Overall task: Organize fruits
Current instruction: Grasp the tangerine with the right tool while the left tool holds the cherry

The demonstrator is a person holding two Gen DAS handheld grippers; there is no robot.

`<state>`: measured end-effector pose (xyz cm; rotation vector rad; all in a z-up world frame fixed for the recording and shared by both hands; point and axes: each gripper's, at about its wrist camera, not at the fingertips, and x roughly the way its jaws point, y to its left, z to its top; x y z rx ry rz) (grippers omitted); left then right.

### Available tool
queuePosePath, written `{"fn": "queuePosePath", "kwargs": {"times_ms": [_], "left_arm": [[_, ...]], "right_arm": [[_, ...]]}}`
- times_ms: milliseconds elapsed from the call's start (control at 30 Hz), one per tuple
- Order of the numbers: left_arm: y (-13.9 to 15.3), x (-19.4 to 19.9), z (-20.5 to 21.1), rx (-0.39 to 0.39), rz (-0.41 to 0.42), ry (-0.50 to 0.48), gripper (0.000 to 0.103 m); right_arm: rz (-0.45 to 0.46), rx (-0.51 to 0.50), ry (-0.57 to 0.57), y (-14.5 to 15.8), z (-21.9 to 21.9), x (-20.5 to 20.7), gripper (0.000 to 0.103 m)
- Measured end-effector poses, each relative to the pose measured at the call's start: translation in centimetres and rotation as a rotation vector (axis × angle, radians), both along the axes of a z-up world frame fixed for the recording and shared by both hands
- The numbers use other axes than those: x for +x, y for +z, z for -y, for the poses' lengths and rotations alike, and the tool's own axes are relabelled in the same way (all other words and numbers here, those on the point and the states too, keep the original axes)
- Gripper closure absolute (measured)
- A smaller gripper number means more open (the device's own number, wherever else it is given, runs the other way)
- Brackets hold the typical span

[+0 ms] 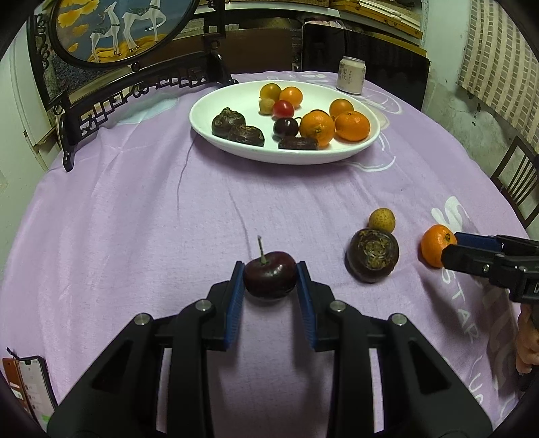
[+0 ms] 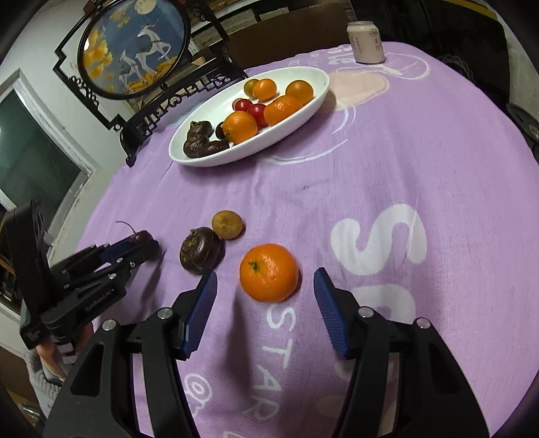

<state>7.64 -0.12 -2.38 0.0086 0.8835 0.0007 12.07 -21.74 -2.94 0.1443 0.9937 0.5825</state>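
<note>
My left gripper [image 1: 270, 269] is shut on a dark red cherry [image 1: 270, 279] with an upright stem, just above the purple cloth. It also shows in the right wrist view [image 2: 143, 241]. My right gripper [image 2: 266, 286] is open with its blue pads on either side of a loose mandarin [image 2: 268, 272], not touching it. That mandarin also shows in the left wrist view [image 1: 437, 245]. A dark water chestnut [image 1: 373, 255] and a small tan longan [image 1: 381, 220] lie between the grippers. A white oval plate [image 1: 235, 148] at the back holds several mandarins, tomatoes, a cherry and water chestnuts.
A drink can [image 1: 351, 74] stands behind the plate. A black carved stand with a round deer painting [image 1: 111, 30] lines the table's back left. A phone [image 1: 35, 387] lies at the near left edge. A chair [image 1: 518, 182] stands at the right.
</note>
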Motion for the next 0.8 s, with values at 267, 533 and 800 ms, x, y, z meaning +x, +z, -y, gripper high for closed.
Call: {"fn": "queuePosePath", "kwargs": {"times_ms": [267, 533, 800], "left_arm": [[-0.6, 0.2, 0.7, 0.020, -0.020, -0.021, 0.072], [-0.7, 0.1, 1.4, 0.056, -0.012, -0.030, 0.072], [2.4, 2.0, 0.1, 0.006, 0.037, 0.003, 0.072]], "right_arm": [[0.056, -0.095, 0.026, -0.5, -1.3, -0.3, 0.049], [0.131, -0.104, 0.019, 0.5, -1.2, -0.7, 0.067], [0.087, 0.018, -0.026, 2.0, 0.1, 1.1, 0.067]]}}
